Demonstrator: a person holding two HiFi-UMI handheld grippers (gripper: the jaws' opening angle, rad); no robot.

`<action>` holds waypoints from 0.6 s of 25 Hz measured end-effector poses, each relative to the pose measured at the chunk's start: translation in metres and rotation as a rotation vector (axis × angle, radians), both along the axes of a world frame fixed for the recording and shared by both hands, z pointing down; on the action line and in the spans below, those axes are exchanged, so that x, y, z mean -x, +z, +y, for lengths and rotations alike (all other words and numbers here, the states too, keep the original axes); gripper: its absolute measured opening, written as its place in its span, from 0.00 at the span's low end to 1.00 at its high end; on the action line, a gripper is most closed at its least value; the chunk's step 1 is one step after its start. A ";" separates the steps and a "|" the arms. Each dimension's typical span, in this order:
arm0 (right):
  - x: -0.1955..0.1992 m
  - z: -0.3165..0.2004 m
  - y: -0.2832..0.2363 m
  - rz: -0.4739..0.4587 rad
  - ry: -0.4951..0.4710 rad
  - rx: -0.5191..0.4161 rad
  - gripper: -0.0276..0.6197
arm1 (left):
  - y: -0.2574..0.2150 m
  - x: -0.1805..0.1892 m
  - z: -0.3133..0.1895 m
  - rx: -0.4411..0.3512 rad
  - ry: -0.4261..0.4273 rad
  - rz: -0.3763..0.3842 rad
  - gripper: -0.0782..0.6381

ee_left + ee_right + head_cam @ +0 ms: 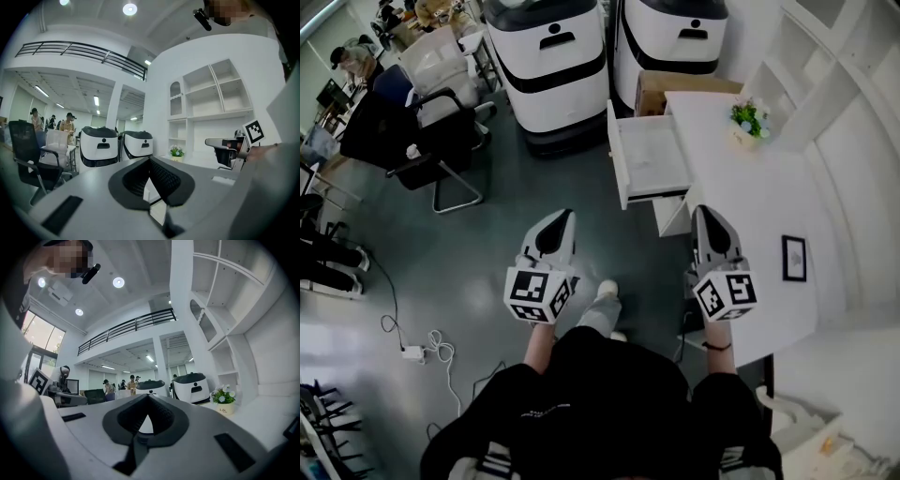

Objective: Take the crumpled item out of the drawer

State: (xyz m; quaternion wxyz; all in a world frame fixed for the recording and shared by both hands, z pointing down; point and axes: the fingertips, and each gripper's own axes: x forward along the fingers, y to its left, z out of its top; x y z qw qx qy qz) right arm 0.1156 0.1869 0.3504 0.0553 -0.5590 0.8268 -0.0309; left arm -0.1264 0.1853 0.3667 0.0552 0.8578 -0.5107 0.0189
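Observation:
In the head view a white drawer (617, 155) stands pulled out from the white desk (750, 216). Its inside looks bare and I see no crumpled item in it. My left gripper (566, 216) hangs over the floor, below and left of the drawer, with its jaws shut on nothing. My right gripper (703, 211) hovers at the desk's near edge, just below the drawer, also shut and empty. In the left gripper view the left gripper (150, 160) has its tips together, and in the right gripper view the right gripper (147, 397) does too.
A small flower pot (748, 122) and a framed picture (793, 258) sit on the desk. A cardboard box (652, 89) and two white machines (548, 56) stand behind the drawer. A black office chair (412, 131) is at the left, cables (422, 352) on the floor.

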 end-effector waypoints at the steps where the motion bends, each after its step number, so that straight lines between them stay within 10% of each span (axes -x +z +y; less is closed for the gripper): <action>1: 0.000 -0.010 0.001 0.001 0.001 0.003 0.03 | 0.000 -0.001 -0.011 -0.001 0.005 -0.001 0.10; 15: 0.006 -0.120 0.023 0.015 0.038 0.079 0.03 | 0.013 0.000 -0.131 0.049 0.063 0.029 0.11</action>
